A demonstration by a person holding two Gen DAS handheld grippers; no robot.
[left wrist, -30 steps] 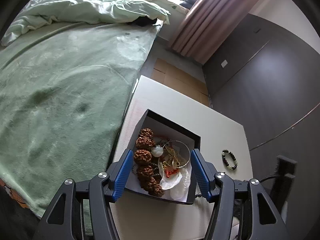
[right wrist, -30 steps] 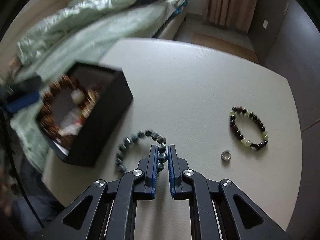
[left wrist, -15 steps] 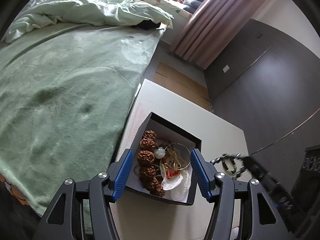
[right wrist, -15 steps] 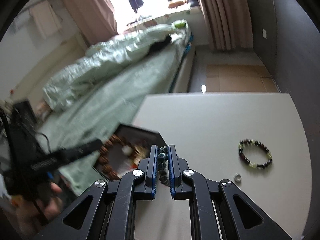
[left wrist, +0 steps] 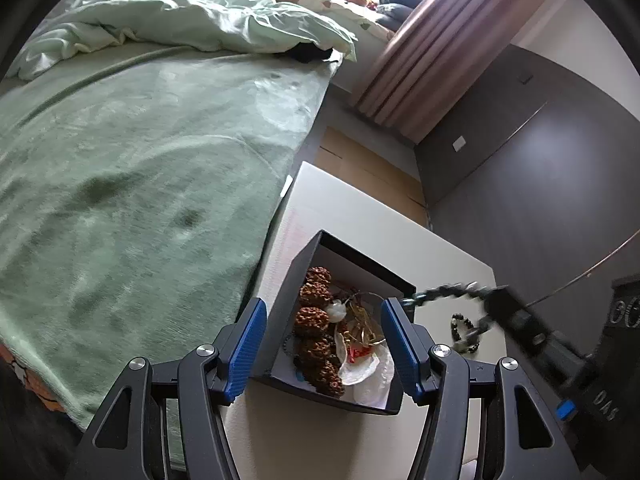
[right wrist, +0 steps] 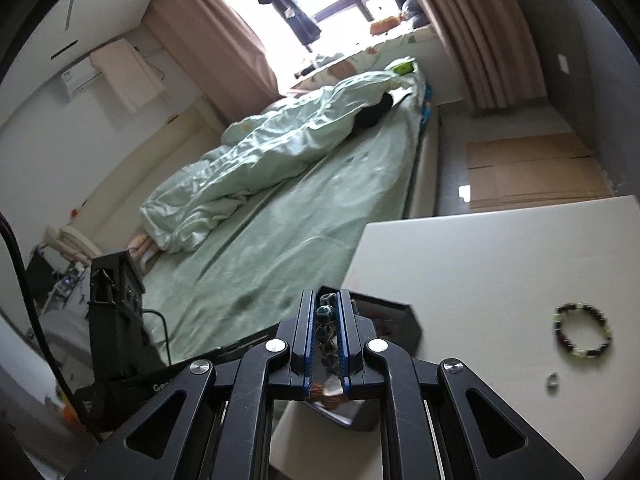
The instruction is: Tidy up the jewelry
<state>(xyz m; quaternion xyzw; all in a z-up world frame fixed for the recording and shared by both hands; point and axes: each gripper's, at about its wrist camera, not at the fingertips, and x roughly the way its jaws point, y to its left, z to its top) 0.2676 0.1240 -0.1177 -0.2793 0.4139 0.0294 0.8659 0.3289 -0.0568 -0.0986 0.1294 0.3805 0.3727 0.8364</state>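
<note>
A black jewelry box (left wrist: 304,268) sits on the white table (left wrist: 352,216), holding brown bead strings, a metal bangle and small pieces. My left gripper (left wrist: 322,348) is open, its fingers either side of the box's near end. My right gripper (right wrist: 326,312) is shut on a grey-blue bead bracelet (right wrist: 325,314); in the left wrist view the bracelet (left wrist: 444,292) hangs over the box's right rim. The box (right wrist: 396,316) shows below the right gripper. A dark and green bead bracelet (right wrist: 582,336) and a small silver ring (right wrist: 553,381) lie on the table.
A bed with a green blanket (left wrist: 120,168) runs along the table's left edge. Pink curtains (left wrist: 424,52) and a dark wall (left wrist: 540,152) stand beyond. The left gripper's black body (right wrist: 116,320) is at the right wrist view's left.
My right gripper lifted the grey-blue bracelet off the table and carried it left, over the box's right rim. The left gripper stayed open around the box.
</note>
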